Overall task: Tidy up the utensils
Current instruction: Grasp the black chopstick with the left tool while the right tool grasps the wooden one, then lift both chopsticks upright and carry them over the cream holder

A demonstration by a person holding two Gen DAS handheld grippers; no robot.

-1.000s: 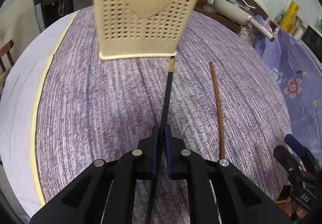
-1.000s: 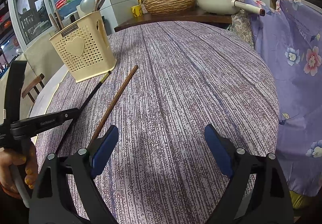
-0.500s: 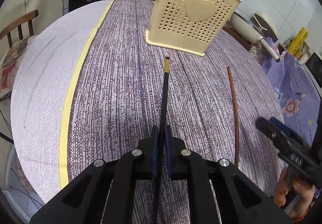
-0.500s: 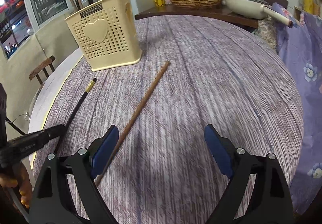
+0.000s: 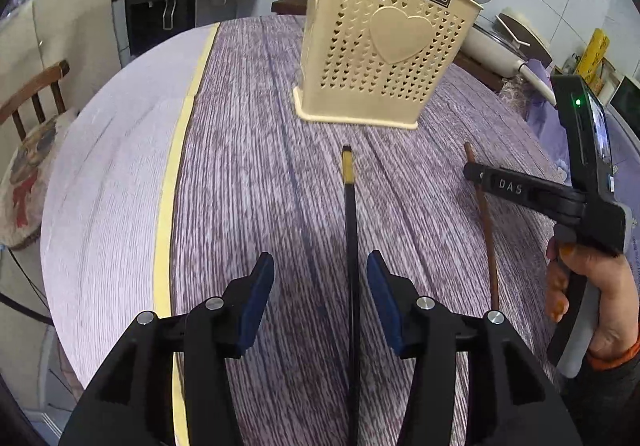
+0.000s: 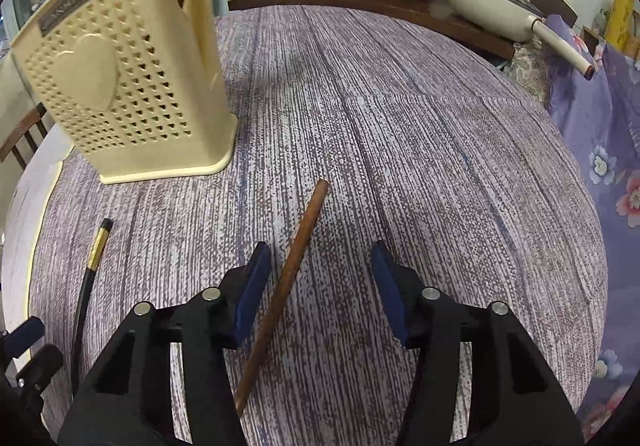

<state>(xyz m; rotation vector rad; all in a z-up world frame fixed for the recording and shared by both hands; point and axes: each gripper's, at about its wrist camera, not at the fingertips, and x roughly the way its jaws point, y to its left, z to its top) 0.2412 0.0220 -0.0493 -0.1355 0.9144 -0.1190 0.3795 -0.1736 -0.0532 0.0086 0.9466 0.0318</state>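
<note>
Two chopsticks down, cream holder waiting

Left gripper jaws opening, black chopstick lying loose between them. Right gripper jaws closing around the brown chopstick, pads not touching yet. Utensil holder stands just beyond both on the purple tablecloth.

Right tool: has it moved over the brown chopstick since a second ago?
Yes. The right tool has shifted toward the holder; the brown chopstick now lies between its closing jaws, untouched, where before it lay outside them.

Table: holder, two chopsticks.
</note>
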